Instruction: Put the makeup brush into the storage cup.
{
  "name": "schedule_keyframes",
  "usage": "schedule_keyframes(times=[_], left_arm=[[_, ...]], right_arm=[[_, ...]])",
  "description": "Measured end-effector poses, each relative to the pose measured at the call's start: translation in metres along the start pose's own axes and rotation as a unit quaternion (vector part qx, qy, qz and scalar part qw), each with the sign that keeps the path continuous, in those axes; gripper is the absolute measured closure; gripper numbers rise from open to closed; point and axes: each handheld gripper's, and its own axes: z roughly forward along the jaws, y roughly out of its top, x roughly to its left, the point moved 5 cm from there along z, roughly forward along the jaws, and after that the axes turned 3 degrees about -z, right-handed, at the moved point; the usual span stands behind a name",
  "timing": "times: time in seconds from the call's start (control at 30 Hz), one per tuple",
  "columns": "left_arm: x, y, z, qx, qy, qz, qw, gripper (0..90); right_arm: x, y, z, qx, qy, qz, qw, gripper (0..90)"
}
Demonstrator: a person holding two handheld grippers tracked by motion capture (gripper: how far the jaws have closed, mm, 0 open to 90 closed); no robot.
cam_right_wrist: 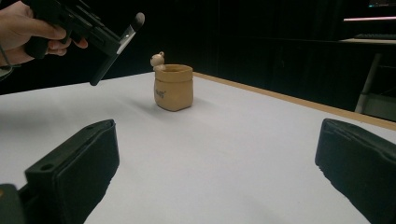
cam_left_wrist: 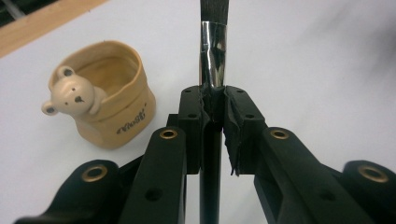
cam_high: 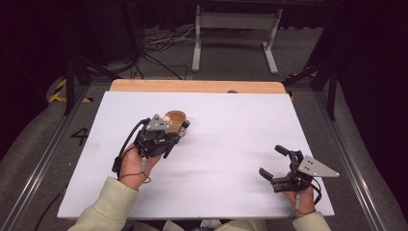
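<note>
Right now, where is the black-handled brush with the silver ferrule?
The black-handled brush is clamped in the left gripper, lifted off the white table, just right of the tan bear-faced ceramic pot.

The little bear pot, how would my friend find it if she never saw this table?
Look at the white table top and go toward its far left part, near the wooden edge strip. There stands a tan cup shaped like a small sack, beside the left gripper, whose fingers hold a brush. A tiny bear peeks over its rim.
</note>
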Motion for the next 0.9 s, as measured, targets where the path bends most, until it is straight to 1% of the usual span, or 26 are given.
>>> schedule_keyframes(times=[0.03,0.07,0.1,0.13,0.3,0.4,0.43,0.47,0.53,0.57,0.67,0.7,0.77,0.8,0.87,0.9], left_arm=[[0.001,0.001,-0.001,-0.01,0.001,0.0,1.0,77.9],[0.001,0.001,-0.001,-0.01,0.001,0.0,1.0,77.9],[0.001,0.003,-0.002,-0.023,-0.004,-0.001,0.9997,77.9],[0.001,0.004,-0.002,-0.031,-0.009,0.0,0.9995,77.9],[0.0,0.006,-0.002,-0.058,0.004,0.009,0.9982,77.9],[0.0,0.008,-0.003,-0.075,0.006,0.009,0.9971,77.8],[0.0,0.008,-0.003,-0.075,0.006,0.009,0.9971,77.8],[-0.001,0.009,-0.003,-0.084,0.005,0.006,0.9964,77.8],[0.0,0.01,-0.003,-0.093,0.005,0.003,0.9956,77.8],[0.0,0.01,-0.003,-0.093,0.005,0.003,0.9956,77.8],[0.002,0.013,-0.004,-0.111,0.004,-0.002,0.9938,77.8],[0.002,0.013,-0.004,-0.119,0.0,-0.008,0.9929,77.8],[0.004,0.014,-0.004,-0.131,0.0,-0.01,0.9913,77.8],[0.004,0.014,-0.003,-0.14,-0.001,-0.009,0.9901,77.8],[0.005,0.015,-0.002,-0.149,0.004,-0.007,0.9888,77.8],[0.005,0.015,-0.002,-0.154,0.002,-0.01,0.9881,77.8]], right_arm=[[0.0,0.0,0.0,0.0,-0.001,0.0,1.0,0.0],[0.0,0.0,0.0,0.0,-0.001,0.0,1.0,0.0],[-0.001,0.0,0.0,-0.001,-0.001,0.0,1.0,0.0],[-0.001,0.0,0.0,-0.001,-0.001,0.0,1.0,0.0],[-0.001,0.0,-0.001,-0.001,-0.001,0.005,1.0,0.0],[-0.002,0.0,-0.001,-0.003,-0.002,0.005,1.0,0.0],[-0.001,0.0,-0.001,-0.003,-0.002,0.006,1.0,0.0],[-0.001,0.0,-0.001,-0.002,-0.002,0.006,1.0,0.0],[-0.001,0.0,-0.001,-0.002,-0.001,0.007,1.0,0.0],[-0.001,0.0,-0.001,-0.003,-0.001,0.006,1.0,0.0],[-0.001,-0.001,-0.001,-0.003,0.0,0.006,1.0,0.0],[-0.002,-0.001,-0.001,-0.003,0.0,0.006,1.0,0.0],[-0.001,-0.001,-0.001,-0.003,0.0,0.007,1.0,0.0],[-0.001,-0.001,-0.001,-0.002,0.0,0.007,1.0,0.0],[-0.001,-0.001,-0.001,-0.004,0.0,0.007,1.0,0.0],[-0.002,-0.001,-0.001,-0.004,0.0,0.007,1.0,0.0]])
